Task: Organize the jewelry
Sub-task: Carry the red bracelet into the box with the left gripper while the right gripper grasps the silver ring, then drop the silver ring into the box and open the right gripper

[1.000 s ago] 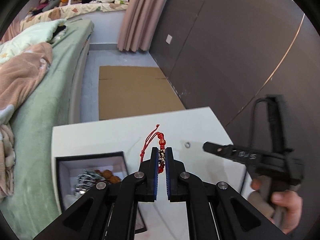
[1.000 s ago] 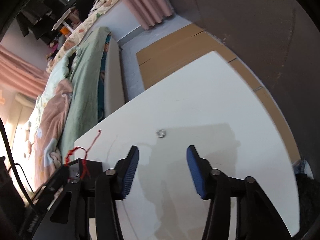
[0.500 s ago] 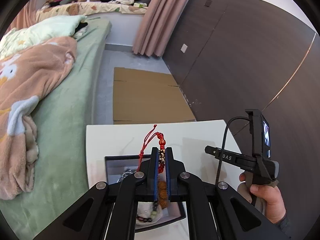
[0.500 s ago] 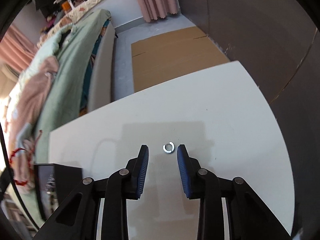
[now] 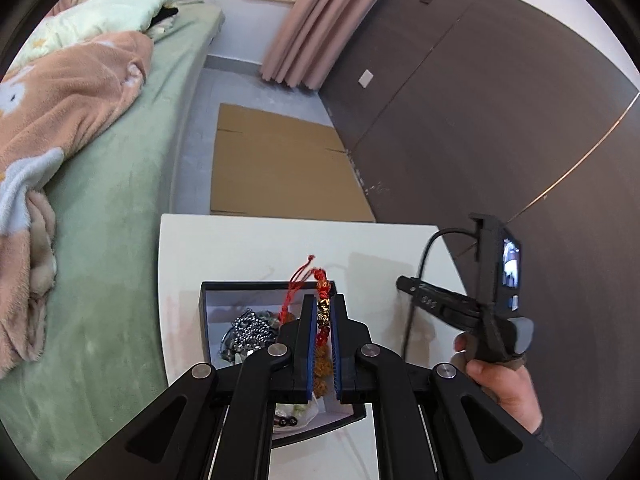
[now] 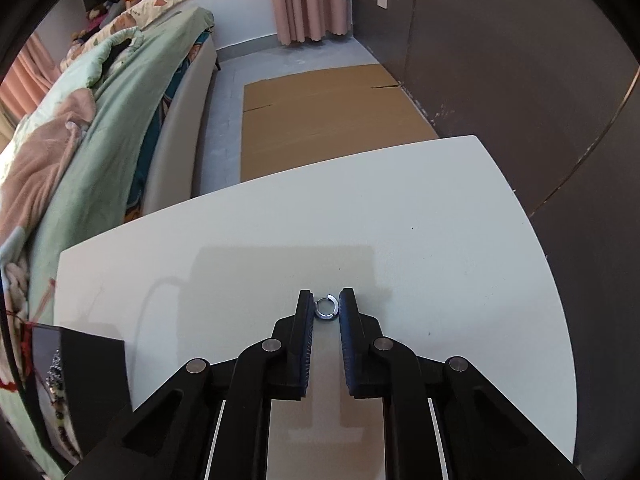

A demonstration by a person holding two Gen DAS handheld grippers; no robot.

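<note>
Closing right gripper (image 6: pixel 325 310) brackets small open silver ring (image 6: pixel 326 307) mid-desk, pads near, contact unclear; may skid away. Left gripper (image 5: pixel 324 320) clamps red-gold beaded bracelet (image 5: pixel 322 305) over black jewelry box (image 5: pixel 205 320); dangling cord may snag rim.

Shiny metal ring (image 6: pixel 327 308) on a smooth matt white table (image 6: pixel 420 240).
</note>
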